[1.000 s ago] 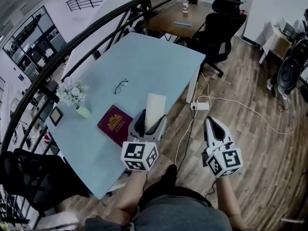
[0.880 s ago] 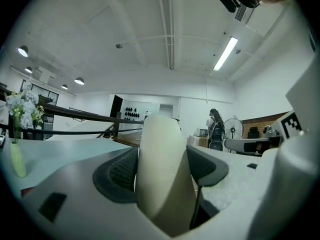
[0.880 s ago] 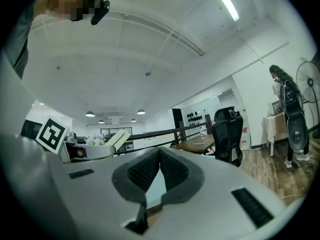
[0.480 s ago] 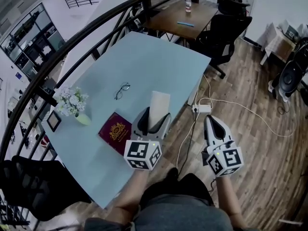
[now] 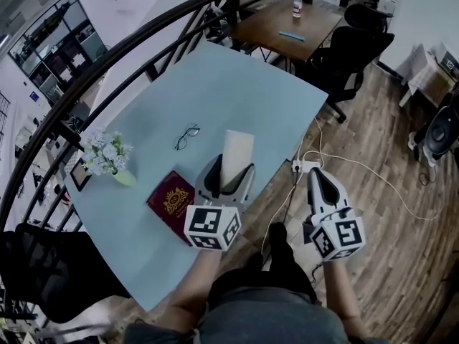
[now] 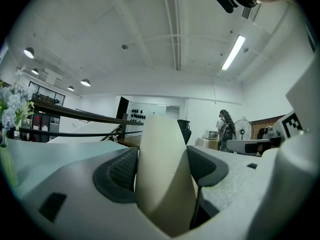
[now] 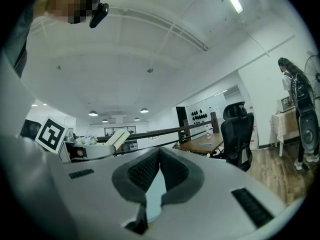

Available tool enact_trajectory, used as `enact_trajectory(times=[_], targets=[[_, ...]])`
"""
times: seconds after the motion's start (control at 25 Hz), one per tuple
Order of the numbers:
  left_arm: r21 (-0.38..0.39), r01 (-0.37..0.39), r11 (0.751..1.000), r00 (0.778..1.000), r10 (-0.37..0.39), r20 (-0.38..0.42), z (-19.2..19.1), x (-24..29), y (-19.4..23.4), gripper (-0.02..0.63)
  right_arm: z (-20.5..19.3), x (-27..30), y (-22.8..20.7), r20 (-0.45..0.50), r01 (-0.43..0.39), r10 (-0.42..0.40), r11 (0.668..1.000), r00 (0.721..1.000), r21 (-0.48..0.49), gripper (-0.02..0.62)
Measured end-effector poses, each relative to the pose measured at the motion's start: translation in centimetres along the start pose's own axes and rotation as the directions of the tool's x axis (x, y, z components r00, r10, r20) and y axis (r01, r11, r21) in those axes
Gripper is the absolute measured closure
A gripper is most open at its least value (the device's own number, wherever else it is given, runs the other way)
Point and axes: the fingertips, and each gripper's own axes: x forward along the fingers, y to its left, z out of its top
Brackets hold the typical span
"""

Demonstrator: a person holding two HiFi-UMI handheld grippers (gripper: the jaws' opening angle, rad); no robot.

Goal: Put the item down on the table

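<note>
My left gripper [image 5: 226, 180] is shut on a flat cream-white item [image 5: 237, 151] that stands up out of its jaws, held above the near right edge of the pale blue table [image 5: 244, 84]. In the left gripper view the item [image 6: 162, 184] fills the gap between the dark pads [image 6: 120, 170]. My right gripper [image 5: 320, 186] hangs to the right, off the table and over the wooden floor. Its jaws meet with nothing between them [image 7: 160, 156].
On the table lie a dark red passport [image 5: 171, 201], a pair of glasses [image 5: 187, 136], a vase of flowers [image 5: 107, 155] and a small picture frame [image 5: 77, 178]. A black office chair [image 5: 355, 56] and brown desk [image 5: 290, 24] stand beyond. Cables and a power strip [image 5: 307, 165] lie on the floor.
The head view has shifted, so the table sits a little further right and lower in the picture. Both grippers keep nearly the same pose, and the left still holds the item.
</note>
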Motion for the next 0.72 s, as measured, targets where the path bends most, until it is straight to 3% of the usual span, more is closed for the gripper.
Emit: enact_trajectory(times=[0.72], targets=[[0.022,-0.183,0.983,0.983,0.183,0.001,0.6,8.4,3.2,0.298,0.2,10.4,-6.2,-0.029,-0.167,0.168,0.986,0.985,0.026,0.594]])
